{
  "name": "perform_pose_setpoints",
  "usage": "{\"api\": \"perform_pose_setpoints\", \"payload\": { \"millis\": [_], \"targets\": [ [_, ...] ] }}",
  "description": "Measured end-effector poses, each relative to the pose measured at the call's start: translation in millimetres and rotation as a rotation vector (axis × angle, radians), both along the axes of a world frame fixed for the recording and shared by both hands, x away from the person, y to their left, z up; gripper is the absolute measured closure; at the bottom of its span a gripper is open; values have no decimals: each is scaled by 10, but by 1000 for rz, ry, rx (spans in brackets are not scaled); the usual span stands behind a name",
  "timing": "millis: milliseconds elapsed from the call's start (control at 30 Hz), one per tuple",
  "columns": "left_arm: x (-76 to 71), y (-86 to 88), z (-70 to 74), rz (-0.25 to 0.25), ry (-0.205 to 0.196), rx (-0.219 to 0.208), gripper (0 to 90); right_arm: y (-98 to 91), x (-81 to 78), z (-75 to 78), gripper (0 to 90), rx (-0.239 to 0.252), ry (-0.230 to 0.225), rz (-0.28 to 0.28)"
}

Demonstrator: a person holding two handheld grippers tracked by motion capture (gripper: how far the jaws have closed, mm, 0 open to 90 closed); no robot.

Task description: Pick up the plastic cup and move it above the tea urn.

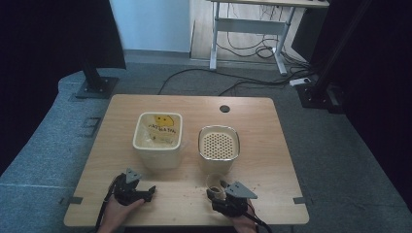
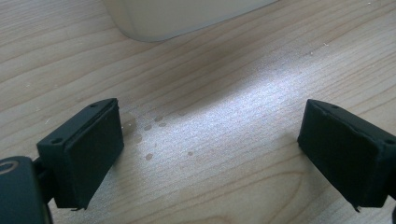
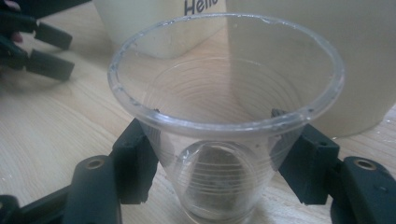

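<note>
A clear plastic cup point(image 3: 224, 116) stands upright on the wooden table point(image 1: 257, 121), just in front of the cream container with a perforated lid point(image 1: 218, 144). My right gripper point(image 3: 219, 161) has a black pad against each side of the cup's lower wall; in the high view this right gripper point(image 1: 215, 193) is at the table's near edge with the cup point(image 1: 214, 183) at its tips. The cup looks empty. My left gripper point(image 2: 210, 154) is open over bare wood; in the high view the left gripper point(image 1: 149, 193) lies at the near left.
A cream bin point(image 1: 158, 151) holding a yellow printed bag point(image 1: 160, 127) stands left of the perforated container. Its base point(image 2: 177, 18) is just beyond my left jaws. Small crumbs and drops mark the wood near both grippers. A cable hole point(image 1: 224, 108) is at the far edge.
</note>
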State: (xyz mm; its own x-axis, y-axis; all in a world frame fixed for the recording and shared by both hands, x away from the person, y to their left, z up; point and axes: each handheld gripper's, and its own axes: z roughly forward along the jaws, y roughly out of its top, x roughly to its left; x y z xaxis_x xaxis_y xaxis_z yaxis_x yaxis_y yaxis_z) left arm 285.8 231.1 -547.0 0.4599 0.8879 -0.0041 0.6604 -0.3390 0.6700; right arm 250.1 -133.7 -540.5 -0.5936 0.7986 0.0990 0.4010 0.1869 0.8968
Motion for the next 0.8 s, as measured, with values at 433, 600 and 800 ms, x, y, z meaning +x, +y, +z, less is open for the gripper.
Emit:
{"api": "perform_pose_setpoints", "payload": {
  "millis": [433, 600, 800],
  "targets": [
    [-9, 3, 0, -5, -1, 1, 67, -469, -107, 269, 372, 84, -54, -177],
    [2, -1, 0, -7, -1, -1, 66, -694, -82, 375, 375, 120, -85, -247],
    [4, -2, 0, -6, -1, -1, 67, -830, -55, 470, 375, 119, -114, -299]
  ]
}}
